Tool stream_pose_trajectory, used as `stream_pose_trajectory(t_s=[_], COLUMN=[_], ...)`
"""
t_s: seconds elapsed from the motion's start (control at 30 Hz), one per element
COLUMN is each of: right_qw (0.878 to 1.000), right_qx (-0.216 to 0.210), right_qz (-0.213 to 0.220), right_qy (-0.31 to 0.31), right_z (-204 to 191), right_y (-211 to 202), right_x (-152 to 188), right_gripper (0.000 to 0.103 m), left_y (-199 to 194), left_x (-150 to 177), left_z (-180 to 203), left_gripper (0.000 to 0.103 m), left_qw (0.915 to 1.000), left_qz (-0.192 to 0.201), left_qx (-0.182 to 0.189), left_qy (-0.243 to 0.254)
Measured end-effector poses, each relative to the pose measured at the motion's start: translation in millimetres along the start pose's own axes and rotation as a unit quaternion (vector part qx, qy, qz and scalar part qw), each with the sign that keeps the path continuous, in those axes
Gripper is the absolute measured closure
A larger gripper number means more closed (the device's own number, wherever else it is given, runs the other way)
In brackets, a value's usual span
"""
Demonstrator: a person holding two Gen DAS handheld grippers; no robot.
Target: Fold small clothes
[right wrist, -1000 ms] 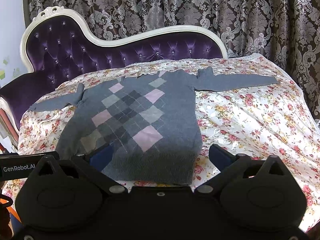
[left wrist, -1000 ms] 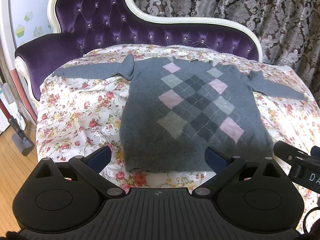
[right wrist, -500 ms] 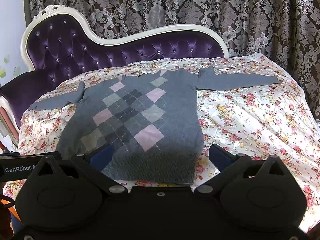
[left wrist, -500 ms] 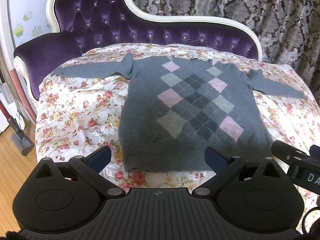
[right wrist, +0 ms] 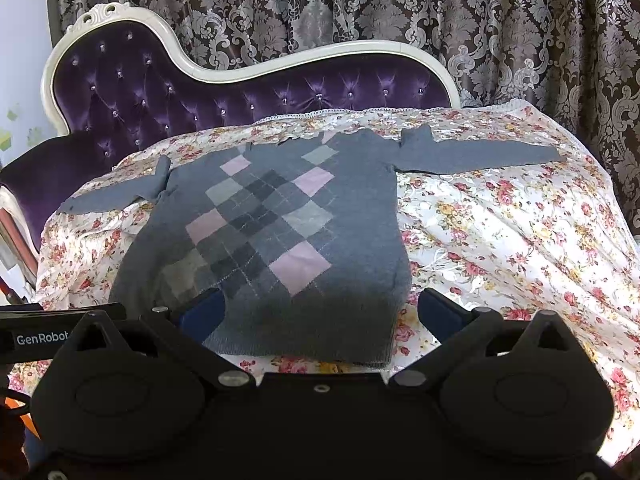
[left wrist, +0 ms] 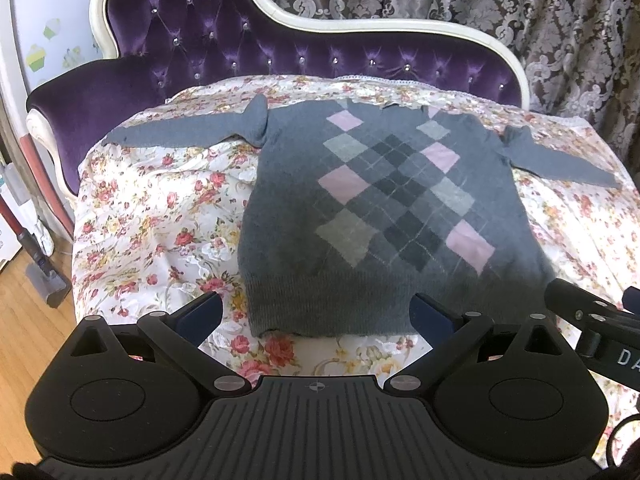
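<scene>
Grey argyle sweater [left wrist: 384, 216] lies flat (sleeves spread) on floral sheet [left wrist: 160, 216].

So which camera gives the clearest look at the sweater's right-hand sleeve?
The right wrist view: the right-hand sleeve lies stretched out flat on the floral cover, visible whole from shoulder to cuff. In the left wrist view the same sleeve sits near the frame edge, foreshortened and smaller, though still unobstructed.

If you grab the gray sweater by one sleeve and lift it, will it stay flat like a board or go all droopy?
Probably droopy: the gray sweater is soft knit, and its sleeve already bunches at the shoulder. It would likely drag rather than slide on the wrinkly floral cover. It can't roll or break. Both grippers are open, holding nothing.
</scene>
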State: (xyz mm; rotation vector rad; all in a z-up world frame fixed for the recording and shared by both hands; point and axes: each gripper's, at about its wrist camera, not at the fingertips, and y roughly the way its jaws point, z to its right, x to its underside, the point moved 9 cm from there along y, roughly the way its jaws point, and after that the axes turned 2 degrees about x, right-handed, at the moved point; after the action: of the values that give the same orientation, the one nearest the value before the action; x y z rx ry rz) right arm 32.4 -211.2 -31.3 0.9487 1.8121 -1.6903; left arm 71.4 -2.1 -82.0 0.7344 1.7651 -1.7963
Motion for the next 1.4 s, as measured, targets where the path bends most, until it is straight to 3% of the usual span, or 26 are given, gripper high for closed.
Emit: stream_pose_trajectory(t_s=[0.53,1.07,1.4], right_qw=[0.998,0.994,0.986], right_qx=[0.002,-0.004,-0.053], right_qz=[-0.055,-0.106,-0.157], right_qy=[-0.006,-0.019,0.014], right_z=[-1,-1,1], right_y=[21,44,66], right_x=[15,15,-1], right_gripper=[0.001,0.001,0.001], left_y=[27,53,77], left_x=[11,-2,-28], left_z=[-2,-4,1], left_gripper=[0.002,0.002,0.002], left_qw=[0.9974,0.9938,0.9897], left_qz=[-0.072,-0.11,-0.137], left_qx=[0.005,0.016,0.035], left_qy=[0.001,0.008,0.02])
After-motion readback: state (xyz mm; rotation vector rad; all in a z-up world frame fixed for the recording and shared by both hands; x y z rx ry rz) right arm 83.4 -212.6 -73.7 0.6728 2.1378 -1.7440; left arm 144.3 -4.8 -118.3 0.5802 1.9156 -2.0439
